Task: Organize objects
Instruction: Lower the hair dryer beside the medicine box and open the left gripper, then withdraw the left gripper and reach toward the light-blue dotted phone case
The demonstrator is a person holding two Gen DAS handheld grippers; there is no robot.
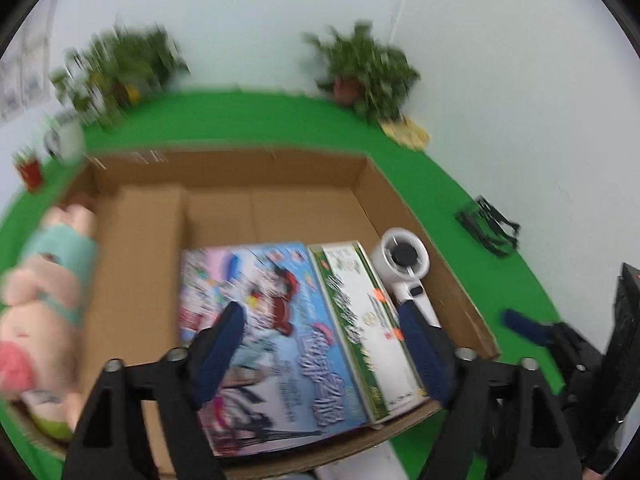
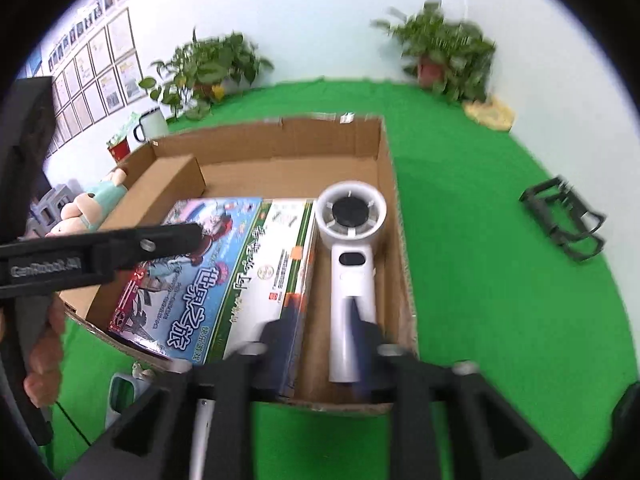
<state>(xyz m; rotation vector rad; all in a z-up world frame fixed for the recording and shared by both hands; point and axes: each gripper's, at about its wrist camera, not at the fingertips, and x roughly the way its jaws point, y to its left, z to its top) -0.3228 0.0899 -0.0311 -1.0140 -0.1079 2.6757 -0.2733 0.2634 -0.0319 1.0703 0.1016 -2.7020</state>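
An open cardboard box (image 1: 280, 176) (image 2: 388, 184) sits on the green table. In it lie a blue picture box (image 1: 276, 332) (image 2: 192, 264), a white-and-green box (image 1: 360, 312) (image 2: 272, 256) and a white handheld fan (image 1: 404, 264) (image 2: 352, 240) along the right wall. My left gripper (image 1: 324, 320) is open and empty above the boxes; it also shows in the right wrist view (image 2: 172, 236). My right gripper (image 2: 320, 320) is open, its fingers either side of the fan's handle, nothing gripped.
A plush doll (image 1: 44, 280) (image 2: 96, 200) lies left of the box. A black wire holder (image 1: 488, 224) (image 2: 564, 220) stands on the right. Two potted plants (image 1: 368, 68) (image 2: 444, 52), a white mug (image 2: 150, 124), a red cup (image 1: 30, 170) and a yellow mat (image 1: 406, 130) line the back.
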